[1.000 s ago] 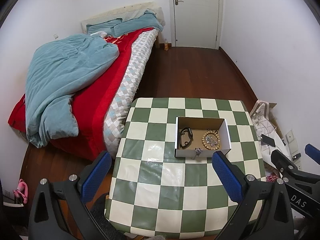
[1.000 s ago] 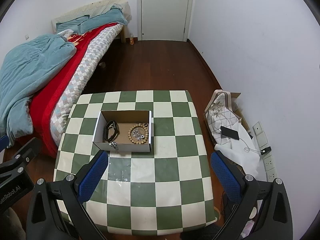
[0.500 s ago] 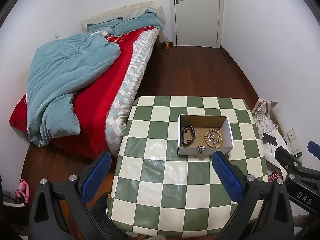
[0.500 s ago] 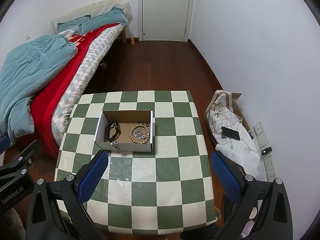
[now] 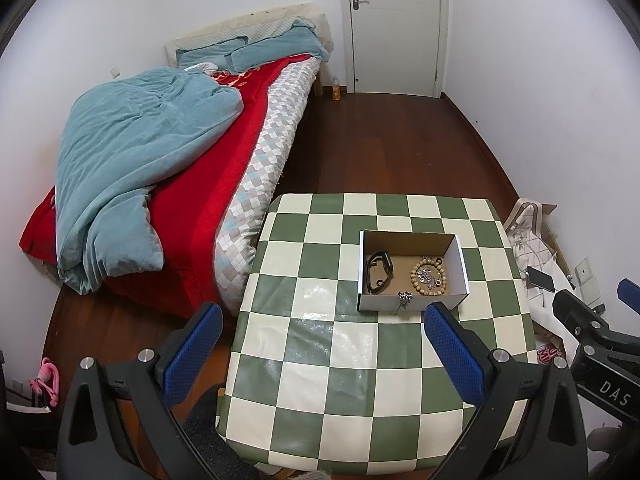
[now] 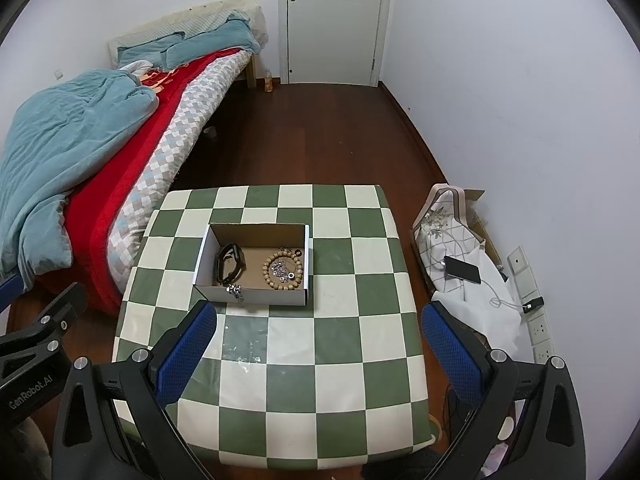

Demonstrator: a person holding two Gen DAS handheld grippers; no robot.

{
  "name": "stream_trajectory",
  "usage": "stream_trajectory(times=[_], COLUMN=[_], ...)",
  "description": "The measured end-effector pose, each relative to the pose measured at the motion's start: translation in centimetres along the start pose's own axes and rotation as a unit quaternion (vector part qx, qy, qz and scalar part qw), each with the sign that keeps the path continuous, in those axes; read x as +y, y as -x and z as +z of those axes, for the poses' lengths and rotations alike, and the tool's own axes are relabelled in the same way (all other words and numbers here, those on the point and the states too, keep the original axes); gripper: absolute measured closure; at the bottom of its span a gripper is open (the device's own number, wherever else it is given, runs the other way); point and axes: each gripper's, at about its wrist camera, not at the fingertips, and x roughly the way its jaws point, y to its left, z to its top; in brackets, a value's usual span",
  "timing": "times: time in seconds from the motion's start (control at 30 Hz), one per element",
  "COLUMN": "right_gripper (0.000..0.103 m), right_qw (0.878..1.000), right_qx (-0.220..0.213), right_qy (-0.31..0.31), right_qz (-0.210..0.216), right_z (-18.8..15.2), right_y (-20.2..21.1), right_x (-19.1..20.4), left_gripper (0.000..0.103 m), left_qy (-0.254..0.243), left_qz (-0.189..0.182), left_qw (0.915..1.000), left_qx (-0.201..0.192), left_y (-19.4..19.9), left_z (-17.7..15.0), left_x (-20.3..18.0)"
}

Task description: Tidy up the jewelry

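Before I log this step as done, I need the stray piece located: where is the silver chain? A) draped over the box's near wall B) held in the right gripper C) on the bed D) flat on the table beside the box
A: the silver chain hangs over the near wall of the box; both the left gripper and right gripper are open and hold nothing.

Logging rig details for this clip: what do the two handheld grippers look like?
Both match: black angular frames with silver bolts and blue textured pads on the fingers. The left gripper body shows white "GenRobot.AI" lettering in the right wrist view; the right gripper shows "DAS" in the left wrist view. No hands or sleeves visible.
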Motion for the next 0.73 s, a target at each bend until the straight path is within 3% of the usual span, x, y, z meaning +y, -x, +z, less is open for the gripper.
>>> stream_trajectory(times=[0.73], right_gripper=[0.0], right_qw=[1.0], right_qx=[-0.002], right_qy=[0.001], right_qz=[0.0], right_z=[0.25], right_y=[0.34], right_x=[-0.25], left_gripper=[0.0], left_qy=[0.007], left_qz=[-0.006], left_qw=[1.0], left_qx=[-0.003], left_y=[0.52], left_z=[0.07], left_x=[-0.06])
